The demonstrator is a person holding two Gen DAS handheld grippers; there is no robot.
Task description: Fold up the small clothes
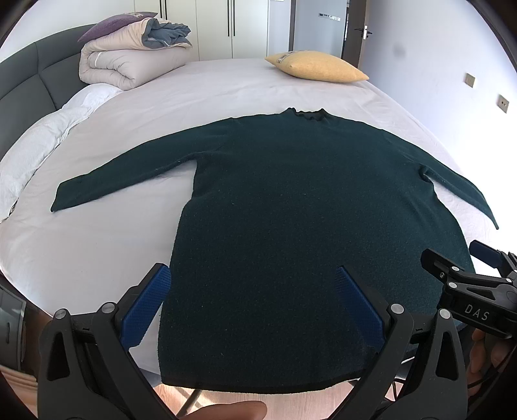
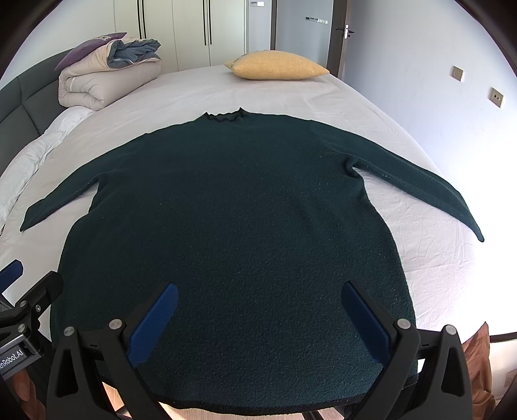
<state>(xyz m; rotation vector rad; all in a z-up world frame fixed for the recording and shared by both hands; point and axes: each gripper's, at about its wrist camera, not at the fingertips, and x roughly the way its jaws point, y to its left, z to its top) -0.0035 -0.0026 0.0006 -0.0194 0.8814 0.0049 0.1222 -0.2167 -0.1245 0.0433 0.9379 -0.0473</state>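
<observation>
Nearest first: both grippers hang over the foot edge of the bed, tilted down at the hem. Left gripper [image 1: 252, 300] has its blue fingers [image 1: 147, 310] spread wide, nothing between them but air above the knit — left finger sits over the sweater's left side edge, right finger over the body. Right gripper [image 2: 258, 313], same story: fingers [image 2: 363, 321] fully spread, hovering over the hem area, not pinching anything. The two tools are side by side, near each other; each shows at the edge of the other's view.

The dark green sweater [image 1: 290, 200] lies flat on the white bed sheet [image 1: 106, 245], hem toward the grippers and just hanging over the bed edge, collar [image 2: 226, 116] pointing away. So its long axis runs straight out from the fingers, hem to neck. Sleeves spread out to both sides: left sleeve [image 1: 122, 174] closer to the left gripper, right sleeve [image 2: 420, 187] closer to the right.

Looks to me like nothing's folded yet. Next grab probably goes for the hem corners or a sleeve, each hand taking its own side — can't say which.

Further back: a rolled duvet [image 1: 129, 61] by the headboard on the left, a yellow pillow [image 2: 278, 66] at the far edge, then wardrobe doors [image 1: 216, 29] behind.
</observation>
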